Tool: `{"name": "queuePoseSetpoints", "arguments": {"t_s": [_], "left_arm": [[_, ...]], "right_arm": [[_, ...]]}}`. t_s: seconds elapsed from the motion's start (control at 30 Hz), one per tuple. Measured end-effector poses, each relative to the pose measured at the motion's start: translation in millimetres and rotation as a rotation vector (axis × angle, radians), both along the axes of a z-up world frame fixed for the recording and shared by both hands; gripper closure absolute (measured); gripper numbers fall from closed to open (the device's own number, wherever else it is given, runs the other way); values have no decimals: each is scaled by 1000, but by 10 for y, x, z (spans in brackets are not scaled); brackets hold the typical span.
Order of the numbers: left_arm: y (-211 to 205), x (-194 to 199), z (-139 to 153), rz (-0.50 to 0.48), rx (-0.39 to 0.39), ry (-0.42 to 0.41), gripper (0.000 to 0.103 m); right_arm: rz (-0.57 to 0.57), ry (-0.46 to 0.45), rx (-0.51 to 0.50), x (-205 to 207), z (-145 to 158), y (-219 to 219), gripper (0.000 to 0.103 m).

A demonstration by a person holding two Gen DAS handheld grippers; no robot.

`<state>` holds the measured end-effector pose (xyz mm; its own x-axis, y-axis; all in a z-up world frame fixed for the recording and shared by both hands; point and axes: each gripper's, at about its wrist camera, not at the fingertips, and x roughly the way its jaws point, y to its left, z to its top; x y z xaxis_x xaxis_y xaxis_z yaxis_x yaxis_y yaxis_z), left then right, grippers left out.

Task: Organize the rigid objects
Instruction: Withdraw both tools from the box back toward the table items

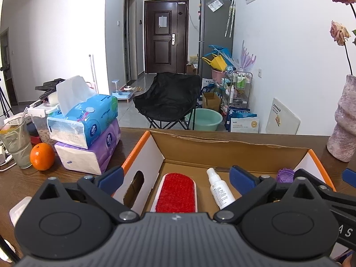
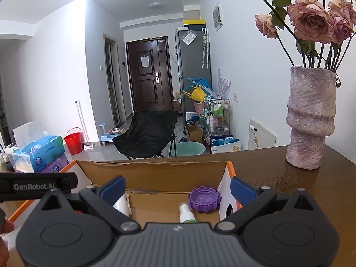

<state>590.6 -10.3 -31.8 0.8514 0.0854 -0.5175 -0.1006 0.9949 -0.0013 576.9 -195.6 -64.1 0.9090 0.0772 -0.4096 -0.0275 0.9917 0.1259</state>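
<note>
An open cardboard box (image 1: 222, 151) with an orange rim stands on the wooden table. Inside lie a red-faced brush (image 1: 175, 192), a white spray bottle (image 1: 220, 189) and a purple ridged cap (image 1: 284, 174). My left gripper (image 1: 175, 176) hangs open over the near side of the box, above the brush, with nothing between its blue pads. In the right wrist view the box (image 2: 155, 171) shows the purple cap (image 2: 204, 199), a small green-and-white spray bottle (image 2: 185, 213) and a white object (image 2: 122, 204). My right gripper (image 2: 177, 189) is open and empty above them.
Two stacked tissue packs (image 1: 89, 122), an orange (image 1: 42, 156) and a glass with a straw (image 1: 16, 146) stand left of the box. A tall mauve vase (image 2: 311, 120) with dried roses stands to the right. Beyond the table edge are a black folding chair (image 1: 169, 98) and a green basin.
</note>
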Motion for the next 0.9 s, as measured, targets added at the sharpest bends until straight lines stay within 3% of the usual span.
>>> {"name": "queuePoseSetpoints", "arguments": {"t_s": [0.9], "left_arm": [[88, -279, 68, 23, 13, -22, 0]], "right_arm": [[-14, -20, 0, -262, 85, -109, 0]]}}
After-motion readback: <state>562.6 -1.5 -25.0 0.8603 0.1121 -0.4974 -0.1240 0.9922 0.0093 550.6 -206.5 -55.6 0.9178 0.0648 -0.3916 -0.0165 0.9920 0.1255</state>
